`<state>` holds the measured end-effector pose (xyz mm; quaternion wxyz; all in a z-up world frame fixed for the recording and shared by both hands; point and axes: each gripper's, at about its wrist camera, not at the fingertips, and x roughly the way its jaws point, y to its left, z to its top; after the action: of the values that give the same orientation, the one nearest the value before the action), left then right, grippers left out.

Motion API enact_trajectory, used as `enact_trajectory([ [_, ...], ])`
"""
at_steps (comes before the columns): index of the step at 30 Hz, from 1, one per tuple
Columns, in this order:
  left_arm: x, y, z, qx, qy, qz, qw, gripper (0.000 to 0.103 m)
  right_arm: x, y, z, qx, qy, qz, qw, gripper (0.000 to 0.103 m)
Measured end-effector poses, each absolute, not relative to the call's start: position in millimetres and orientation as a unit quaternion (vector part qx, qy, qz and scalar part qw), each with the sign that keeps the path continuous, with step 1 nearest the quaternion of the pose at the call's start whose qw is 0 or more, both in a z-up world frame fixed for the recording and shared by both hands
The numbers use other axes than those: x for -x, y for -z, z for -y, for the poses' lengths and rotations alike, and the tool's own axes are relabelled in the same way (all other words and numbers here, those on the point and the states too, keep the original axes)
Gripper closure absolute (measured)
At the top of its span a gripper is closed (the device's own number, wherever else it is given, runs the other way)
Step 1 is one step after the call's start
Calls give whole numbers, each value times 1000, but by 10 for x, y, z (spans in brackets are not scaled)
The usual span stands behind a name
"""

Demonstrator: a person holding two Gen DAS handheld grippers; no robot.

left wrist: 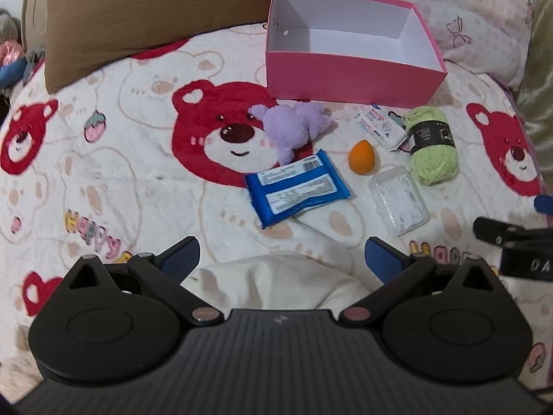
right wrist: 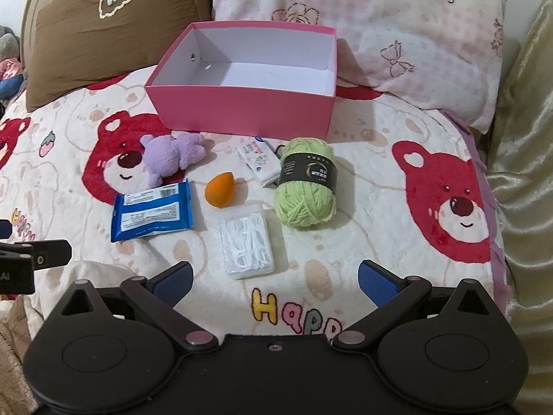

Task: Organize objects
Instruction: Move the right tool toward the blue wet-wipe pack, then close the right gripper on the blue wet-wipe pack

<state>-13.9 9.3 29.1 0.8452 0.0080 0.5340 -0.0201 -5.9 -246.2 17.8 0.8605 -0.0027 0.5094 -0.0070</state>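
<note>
An empty pink box (left wrist: 349, 84) (right wrist: 242, 114) stands at the back of the bear-print blanket. In front of it lie a purple plush toy (left wrist: 293, 126) (right wrist: 171, 157), a blue wipes pack (left wrist: 297, 188) (right wrist: 152, 212), an orange sponge egg (left wrist: 362, 156) (right wrist: 220, 189), a clear case of floss picks (left wrist: 399, 200) (right wrist: 247, 240), a white tissue pack (left wrist: 380, 126) (right wrist: 259, 160) and a green yarn ball (left wrist: 432, 145) (right wrist: 306, 185). My left gripper (left wrist: 281, 257) hovers open short of the wipes pack. My right gripper (right wrist: 274, 278) is open, just short of the floss case.
A brown pillow (left wrist: 138, 10) (right wrist: 103, 27) and a pink patterned pillow (left wrist: 466, 10) (right wrist: 397, 34) lie behind the box. Gold fabric (right wrist: 525, 173) borders the bed on the right. A cream fabric fold (left wrist: 276, 280) lies under the left gripper. The other gripper's edge (left wrist: 511, 242) (right wrist: 31, 259) shows in each view.
</note>
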Motion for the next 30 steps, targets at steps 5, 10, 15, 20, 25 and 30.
enact_trajectory([
  [5, 50, -331, -226, -11, 30, -543, 839, 0, 22, -236, 2467, -16, -23, -515, 857, 0],
  [10, -110, -317, -386, 7, 47, -549, 834, 3, -18, -304, 2342, 18, -60, -492, 868, 1],
  [15, -180, -302, -456, 21, 75, -550, 831, 3, -33, -396, 2247, 34, -90, -482, 871, 1],
  [20, -299, -235, -484, 2, 57, -531, 845, 3, -73, -373, 2154, 35, -128, -471, 872, 1],
  [25, -428, -46, -608, 17, 51, -501, 864, 3, -192, -197, 1976, 63, -179, -465, 865, 1],
  [30, -489, 201, -680, 40, 49, -493, 868, 7, -364, -2, 1889, 55, -215, -469, 855, 2],
])
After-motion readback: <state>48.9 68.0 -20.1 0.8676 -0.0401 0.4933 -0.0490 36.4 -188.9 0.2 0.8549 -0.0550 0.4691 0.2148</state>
